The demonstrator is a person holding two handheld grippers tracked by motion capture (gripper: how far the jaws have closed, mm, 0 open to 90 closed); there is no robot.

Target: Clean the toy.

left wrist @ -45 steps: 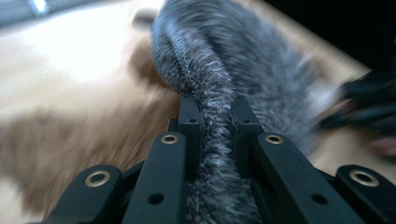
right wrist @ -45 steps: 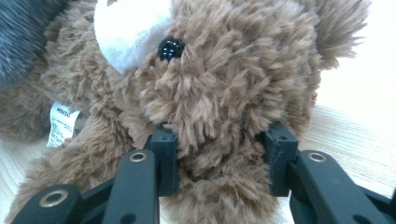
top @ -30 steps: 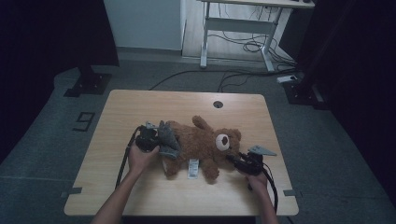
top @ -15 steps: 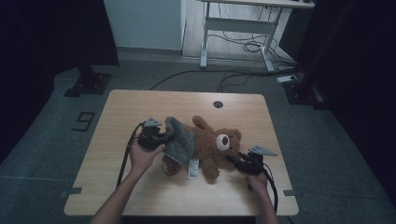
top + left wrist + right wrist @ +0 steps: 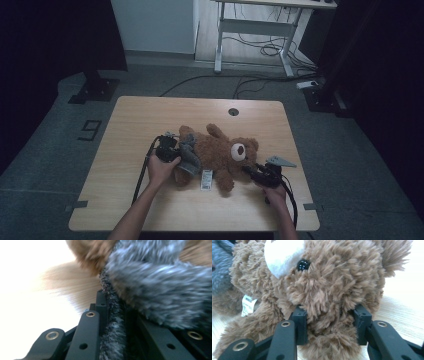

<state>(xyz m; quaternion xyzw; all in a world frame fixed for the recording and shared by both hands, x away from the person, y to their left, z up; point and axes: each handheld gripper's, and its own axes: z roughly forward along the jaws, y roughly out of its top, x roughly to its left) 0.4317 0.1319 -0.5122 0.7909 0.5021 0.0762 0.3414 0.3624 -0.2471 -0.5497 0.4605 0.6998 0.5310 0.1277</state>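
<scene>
Brown teddy bear (image 5: 220, 152) lying on its back near the middle of the wooden tabletop (image 5: 150, 115), head toward the right, legs toward the left. Grey fuzzy garment (image 5: 189, 159) draped over the lower body and left-side leg. White sewn-in label (image 5: 206, 180) hanging from the bear's near side, resting on the tabletop. Left hand-held gripper (image 5: 176, 152) positioned at the bear's leg end, jaws closed tight on a fold of the grey garment (image 5: 112, 335); fabric edge pinched between the black jaws in the left gripper view, picture blurred there, so exact depth of bite probably shallow but not confirmed. Right hand-held gripper (image 5: 248, 171) placed at the bear's head (image 5: 324, 290), jaws clamped on a tuft of brown fur below the black eye (image 5: 303, 264) and white muzzle (image 5: 283, 253). Both of the person's forearms entering from the near edge. Round cable hole (image 5: 233, 111) at the far side of the tabletop.
</scene>
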